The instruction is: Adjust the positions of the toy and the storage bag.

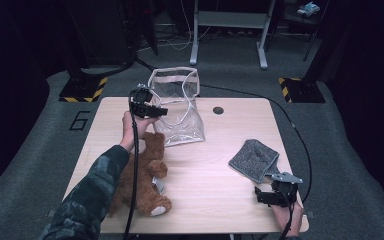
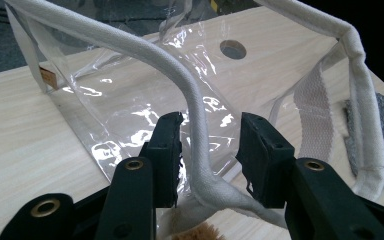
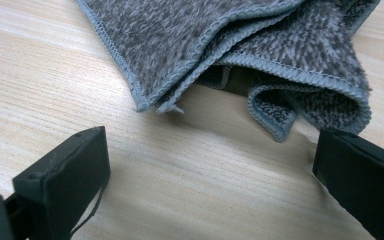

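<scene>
A clear plastic bag (image 1: 180, 117) with a white padded rim stands at the back of the wooden table (image 1: 220, 175). My left gripper (image 1: 157, 111) is at the bag's near left edge. In the left gripper view the jaws (image 2: 211, 122) straddle the white rim (image 2: 196, 112); the rim lies near the left jaw, with a gap to the right one, so the gripper is open. A brown teddy bear (image 1: 142, 175) lies under my left forearm. At the front right, my right gripper (image 1: 267, 195) stands open (image 3: 210, 155) just short of a folded grey cloth (image 1: 254, 159) (image 3: 220, 45).
A round hole (image 1: 218, 110) (image 2: 232, 49) is in the tabletop to the right of the bag. Behind the table, a metal frame (image 1: 227, 30) stands on the grey floor, with yellow-and-black striped bases (image 1: 85, 90) at both sides. Bare wood lies between bear and cloth.
</scene>
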`<state>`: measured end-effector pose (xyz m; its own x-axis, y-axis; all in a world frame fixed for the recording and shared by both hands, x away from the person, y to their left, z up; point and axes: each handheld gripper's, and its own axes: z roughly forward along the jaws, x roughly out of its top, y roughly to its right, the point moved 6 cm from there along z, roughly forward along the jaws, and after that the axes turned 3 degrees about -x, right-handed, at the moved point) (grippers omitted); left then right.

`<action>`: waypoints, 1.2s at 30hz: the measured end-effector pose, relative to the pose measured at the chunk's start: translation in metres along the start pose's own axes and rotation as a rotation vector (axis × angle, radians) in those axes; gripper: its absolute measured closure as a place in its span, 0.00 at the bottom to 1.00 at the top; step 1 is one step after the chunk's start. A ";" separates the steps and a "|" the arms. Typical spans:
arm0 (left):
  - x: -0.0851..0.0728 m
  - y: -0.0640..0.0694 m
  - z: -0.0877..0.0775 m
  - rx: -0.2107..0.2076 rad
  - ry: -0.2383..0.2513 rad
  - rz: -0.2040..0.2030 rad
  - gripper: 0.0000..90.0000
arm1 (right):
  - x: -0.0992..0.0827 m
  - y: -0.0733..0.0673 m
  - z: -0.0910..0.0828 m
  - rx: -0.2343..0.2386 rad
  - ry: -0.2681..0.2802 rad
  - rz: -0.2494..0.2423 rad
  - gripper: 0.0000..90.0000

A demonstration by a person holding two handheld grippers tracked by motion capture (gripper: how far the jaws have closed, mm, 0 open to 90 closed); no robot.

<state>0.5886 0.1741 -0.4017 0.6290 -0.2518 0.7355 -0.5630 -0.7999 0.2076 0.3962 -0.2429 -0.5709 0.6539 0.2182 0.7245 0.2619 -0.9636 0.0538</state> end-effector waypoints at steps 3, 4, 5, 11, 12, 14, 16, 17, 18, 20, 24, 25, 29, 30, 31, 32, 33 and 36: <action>0.001 0.005 0.003 -0.005 0.000 0.006 0.67 | 0.000 0.000 0.000 0.000 0.000 0.001 0.01; 0.002 0.007 0.004 -0.006 -0.003 0.008 0.67 | 0.000 0.000 0.000 0.000 0.000 0.001 0.01; 0.002 0.008 0.005 -0.009 -0.003 0.013 0.67 | 0.000 0.000 0.000 0.000 0.000 0.001 0.01; 0.008 0.022 0.015 -0.024 -0.008 0.033 0.67 | 0.000 0.000 0.000 0.000 -0.001 0.002 0.01; 0.008 0.023 0.016 -0.029 -0.010 0.038 0.67 | 0.000 0.000 0.000 0.000 -0.001 0.002 0.01; 0.009 0.029 0.019 -0.036 -0.013 0.044 0.66 | 0.000 0.000 0.000 0.000 -0.001 0.002 0.01; 0.010 0.034 0.021 -0.047 -0.011 0.049 0.66 | 0.000 0.000 0.000 0.001 -0.001 0.002 0.01; 0.010 0.037 0.022 -0.057 -0.011 0.039 0.66 | 0.000 0.000 0.000 0.001 -0.001 0.002 0.01; 0.010 0.040 0.023 -0.063 -0.013 0.042 0.66 | 0.000 0.000 0.000 0.001 -0.001 0.002 0.01; 0.010 0.045 0.025 -0.074 -0.013 0.052 0.65 | 0.000 0.000 0.000 0.001 -0.001 0.002 0.01; 0.010 0.052 0.028 -0.092 -0.017 0.058 0.65 | 0.000 0.000 0.000 0.003 -0.004 0.006 0.01; 0.009 0.053 0.028 -0.096 -0.021 0.063 0.65 | 0.000 0.000 0.000 0.005 -0.006 0.005 0.01; 0.008 0.052 0.024 -0.090 -0.013 0.078 0.61 | 0.001 0.000 0.000 0.013 -0.007 0.002 0.03; 0.008 0.051 0.022 -0.090 -0.008 0.069 0.57 | 0.001 0.000 0.000 0.015 -0.010 -0.006 0.03; 0.008 0.049 0.020 -0.083 -0.006 0.070 0.53 | 0.001 -0.001 -0.001 0.013 -0.008 -0.001 0.03; 0.008 0.047 0.017 -0.071 -0.002 0.082 0.49 | 0.001 -0.002 -0.001 0.013 -0.016 0.000 0.03; 0.009 0.045 0.013 -0.063 0.007 0.083 0.46 | 0.002 -0.002 -0.003 0.009 -0.016 -0.021 0.03; 0.012 0.037 0.004 -0.027 0.021 0.107 0.43 | 0.010 -0.008 -0.011 0.001 0.011 -0.038 0.03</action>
<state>0.5770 0.1394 -0.3880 0.5537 -0.3232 0.7674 -0.6403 -0.7545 0.1443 0.3925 -0.2352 -0.5564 0.6357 0.2529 0.7294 0.2869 -0.9545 0.0810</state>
